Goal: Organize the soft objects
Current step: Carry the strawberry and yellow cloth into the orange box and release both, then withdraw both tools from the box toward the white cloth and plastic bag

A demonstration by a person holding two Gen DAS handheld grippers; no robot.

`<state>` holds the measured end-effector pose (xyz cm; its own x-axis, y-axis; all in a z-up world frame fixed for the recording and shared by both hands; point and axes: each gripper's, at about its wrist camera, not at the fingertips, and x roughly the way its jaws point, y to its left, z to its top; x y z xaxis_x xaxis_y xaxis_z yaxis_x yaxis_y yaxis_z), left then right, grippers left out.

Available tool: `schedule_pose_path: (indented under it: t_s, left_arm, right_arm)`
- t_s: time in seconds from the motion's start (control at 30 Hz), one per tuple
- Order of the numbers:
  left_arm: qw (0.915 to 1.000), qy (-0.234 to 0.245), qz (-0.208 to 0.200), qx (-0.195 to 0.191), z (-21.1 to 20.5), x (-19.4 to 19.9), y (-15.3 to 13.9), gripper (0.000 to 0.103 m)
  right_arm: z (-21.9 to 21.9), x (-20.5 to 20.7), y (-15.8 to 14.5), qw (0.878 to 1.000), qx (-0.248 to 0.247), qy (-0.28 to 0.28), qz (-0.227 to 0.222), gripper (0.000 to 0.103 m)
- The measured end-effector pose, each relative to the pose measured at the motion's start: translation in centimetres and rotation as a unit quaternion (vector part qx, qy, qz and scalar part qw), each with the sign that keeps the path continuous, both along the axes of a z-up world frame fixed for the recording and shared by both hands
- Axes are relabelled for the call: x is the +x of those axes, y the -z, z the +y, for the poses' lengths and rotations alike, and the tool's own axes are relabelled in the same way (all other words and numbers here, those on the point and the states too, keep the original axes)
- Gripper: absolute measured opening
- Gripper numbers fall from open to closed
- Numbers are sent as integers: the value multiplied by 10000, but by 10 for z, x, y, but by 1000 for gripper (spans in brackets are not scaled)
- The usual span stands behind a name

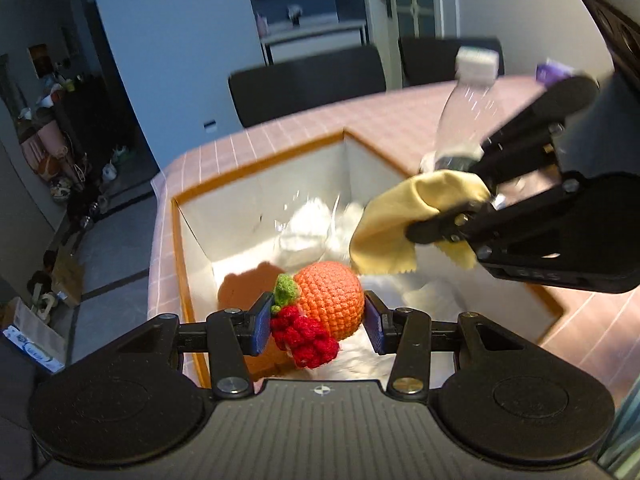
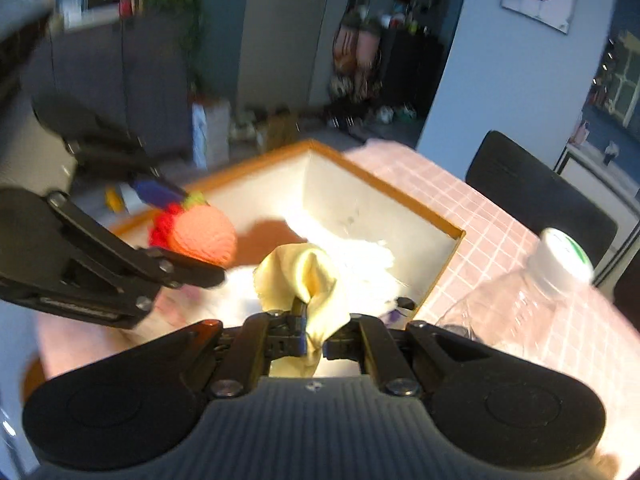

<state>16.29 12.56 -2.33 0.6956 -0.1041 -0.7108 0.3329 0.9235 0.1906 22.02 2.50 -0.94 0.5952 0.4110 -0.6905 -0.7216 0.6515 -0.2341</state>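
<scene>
I've got the left gripper [image 1: 318, 326] clamping the crochet orange toy [image 1: 330, 298] and the right gripper [image 2: 314, 338] pinching the yellow cloth [image 2: 308, 280], both over the box [image 1: 256, 168].

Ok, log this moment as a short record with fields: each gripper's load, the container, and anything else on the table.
left gripper: shut on the crocheted orange and red fruit toy, above the box
right gripper: shut on the pale yellow cloth, above the box
container: open white box with orange rim, crumpled white material inside
table: pink checked tablecloth
beside box: clear plastic bottle with white cap
</scene>
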Motion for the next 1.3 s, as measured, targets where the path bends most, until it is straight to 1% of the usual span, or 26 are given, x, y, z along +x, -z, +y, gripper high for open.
schedule_pose_path:
  t_s: [0.1,0.2,0.27,0.37,0.47,0.5,0.57,0.6,0.63,0.67,0.7,0.9,1.07,1.2,1.3]
  left_arm:
    - [9998,60,155,105,2,13,12,53]
    - [9993,166,322,106,5,23,18,53]
    - [9986,223,465,122,5,29,22,53]
    - [9975,241,640,168,3,35,28,53]
    - [9966,269,765,151,1,38,30,54]
    - [9964,279,785,143,0,39,31,54]
    - [9963,288,795,143,-1,40,30,57]
    - [9963,285,798,140,-2,41,30,58]
    - [9964,277,795,134,-3,42,30,60]
    - [9965,272,780,126,-3,41,28,64]
    - [9966,270,765,108,-4,42,27,65]
    - [9975,201,681,16,-6,38,16,68]
    - [9980,221,582,133,-13,22,3,68]
    - [9992,121,306,220,-19,3,-11,68]
    - [9998,119,76,166,-25,-15,-24,68]
  right_arm:
    - [17,13,15,9983,-571,-79,-94,4]
    - [28,21,28,9945,-1027,-201,-104,5]
    - [30,29,33,9917,-1259,-255,-76,5]
    - [26,30,39,9893,-1417,-334,-16,6]
    - [25,33,44,9871,-1540,-428,-26,18]
    - [26,28,43,9866,-1566,-454,-58,23]
    - [23,28,41,9858,-1602,-480,-135,27]
    - [22,28,41,9857,-1602,-494,-166,32]
    - [23,26,39,9856,-1599,-505,-205,35]
    - [23,26,39,9855,-1597,-514,-241,37]
    - [24,25,38,9855,-1592,-521,-269,40]
    - [20,13,29,9869,-1458,-543,-418,43]
    - [13,-3,18,9878,-1323,-641,-504,45]
    - [0,-23,5,9883,-1206,-713,-607,45]
    - [-18,-40,-8,9896,-1026,-739,-683,46]
